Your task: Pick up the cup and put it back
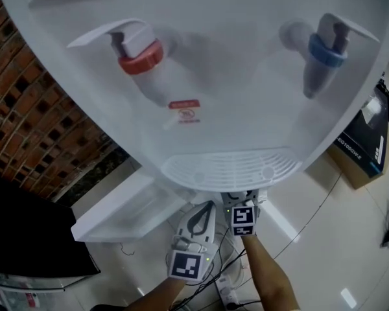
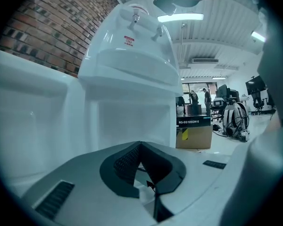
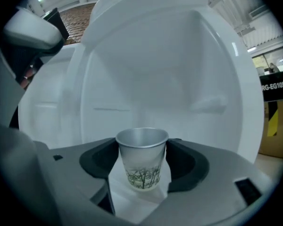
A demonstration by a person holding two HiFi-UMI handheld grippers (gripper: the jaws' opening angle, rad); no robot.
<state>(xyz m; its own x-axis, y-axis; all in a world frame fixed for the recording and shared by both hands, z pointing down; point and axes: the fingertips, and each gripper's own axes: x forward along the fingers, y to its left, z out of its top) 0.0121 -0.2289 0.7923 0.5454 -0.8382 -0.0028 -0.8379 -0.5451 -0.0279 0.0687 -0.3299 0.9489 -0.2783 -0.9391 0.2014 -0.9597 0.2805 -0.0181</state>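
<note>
**Under the drip tray: paper cup between the right jaws**

Below the drip tray of the water dispenser, both grippers point into the white lower compartment. The right gripper has its jaws wide apart, and the paper cup stands upright exactly between them. The dark pads meet the cup's wall on both sides just under the rim, so it looks gripped. Whether its bottom rests on the compartment floor cannot be told. The cup sits in front of the compartment's back wall, about midway between its side edges. The left gripper is clenched with nothing between its jaws, and it waits beside the right one.

The cup seems empty, so it should be very light. Its paper wall is thin and soft and will dent under a hard squeeze. The best place to hold is high on the wall, near the rolled rim, where the paper is stiffest. Light pressure should be enough, and the cup must stay upright.
</note>
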